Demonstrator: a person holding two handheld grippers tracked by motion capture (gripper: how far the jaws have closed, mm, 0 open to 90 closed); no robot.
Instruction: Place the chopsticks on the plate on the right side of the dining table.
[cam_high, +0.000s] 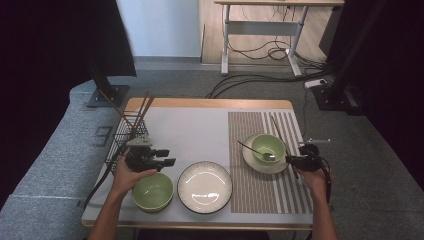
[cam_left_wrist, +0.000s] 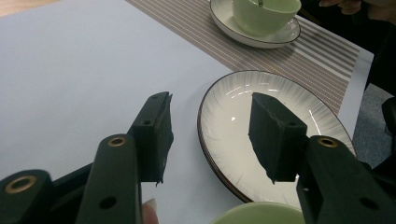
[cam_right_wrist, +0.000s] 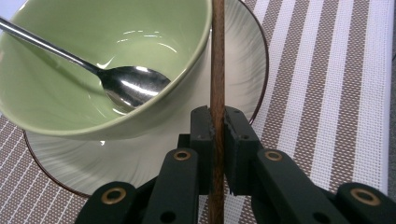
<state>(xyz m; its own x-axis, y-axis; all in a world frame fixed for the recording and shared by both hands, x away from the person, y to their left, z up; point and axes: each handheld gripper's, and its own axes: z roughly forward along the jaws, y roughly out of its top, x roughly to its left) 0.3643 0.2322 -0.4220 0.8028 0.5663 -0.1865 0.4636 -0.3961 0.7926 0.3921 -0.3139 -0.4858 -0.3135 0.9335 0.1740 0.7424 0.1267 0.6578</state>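
Fingers of left gripper (cam_high: 169, 156): spread wide, nothing between them, held above the table (cam_high: 200, 130) over the gap between green bowl and white plate. Fingers of right gripper (cam_right_wrist: 216, 140): pressed narrow on one brown chopstick (cam_right_wrist: 217, 70).

Items, left to right:

- Wire basket (cam_high: 122, 137), black, at the table's left edge, holding several upright chopsticks (cam_high: 142, 110).
- Left gripper, just right of the basket, held in the person's left hand (cam_high: 131, 176).
- Green bowl (cam_high: 152, 191), near front edge, just below the left gripper.
- White plate (cam_high: 205, 186) with dark rim, just beside that bowl; in the left gripper view it lies beyond the right-hand finger (cam_left_wrist: 273, 135).
- Striped placemat (cam_high: 260, 190), covering the table's right part.
- Saucer (cam_high: 250, 159) on the placemat, carrying a second green bowl (cam_high: 269, 146).
- Spoon (cam_right_wrist: 133, 86), metal, resting inside that bowl, handle leaning left over its rim.
- Brown chopstick, clamped by the right gripper, passing close along the right side of bowl and saucer; whether it touches them cannot be told.
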